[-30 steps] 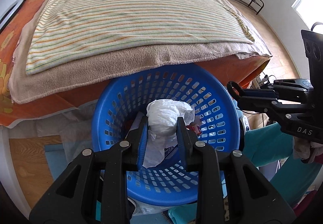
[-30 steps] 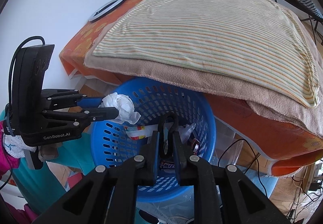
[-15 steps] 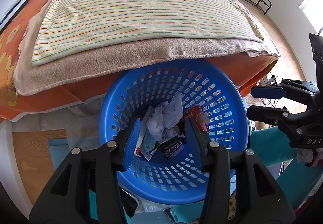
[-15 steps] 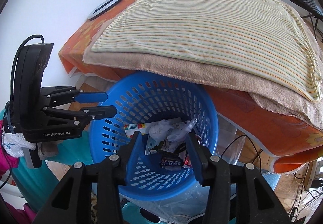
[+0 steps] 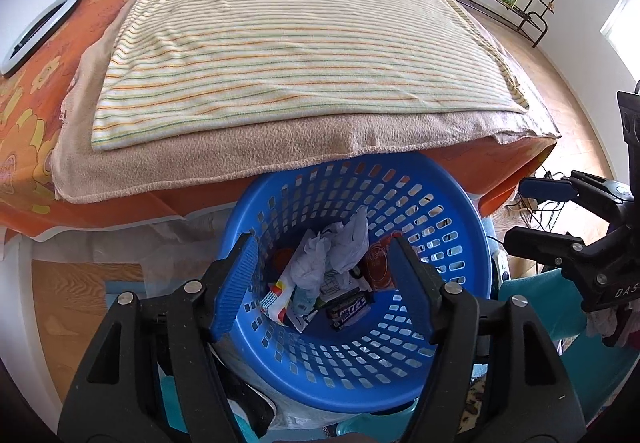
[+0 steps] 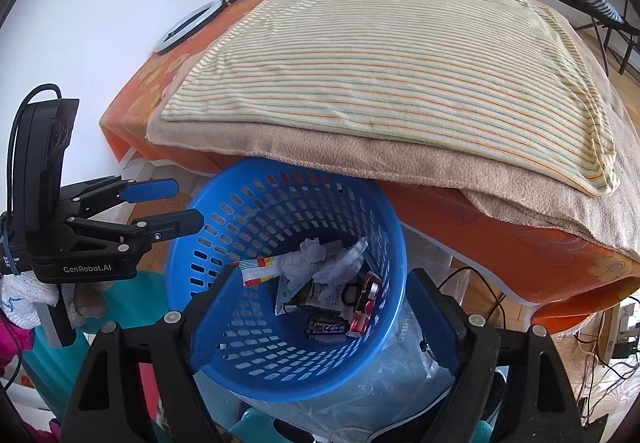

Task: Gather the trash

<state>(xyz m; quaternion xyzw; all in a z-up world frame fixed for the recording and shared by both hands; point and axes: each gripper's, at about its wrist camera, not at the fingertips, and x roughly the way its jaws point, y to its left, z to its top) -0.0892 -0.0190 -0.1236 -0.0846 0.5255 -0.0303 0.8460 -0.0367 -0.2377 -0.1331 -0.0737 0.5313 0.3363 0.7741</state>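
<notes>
Both wide open and empty — left gripper [image 5: 322,285] and right gripper [image 6: 318,317] — above the blue basket [image 5: 460,243] holding crumpled paper [image 5: 316,261] and wrappers [image 6: 326,329].

left gripper [image 5: 324,283] fingers spread, empty | crumpled paper [image 5: 310,267] and wrappers lie in blue basket [image 5: 452,323]

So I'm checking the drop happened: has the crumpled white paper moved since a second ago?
Yes. The crumpled white paper left the left gripper, which is now open, and dropped to the bottom of the blue basket.
</notes>
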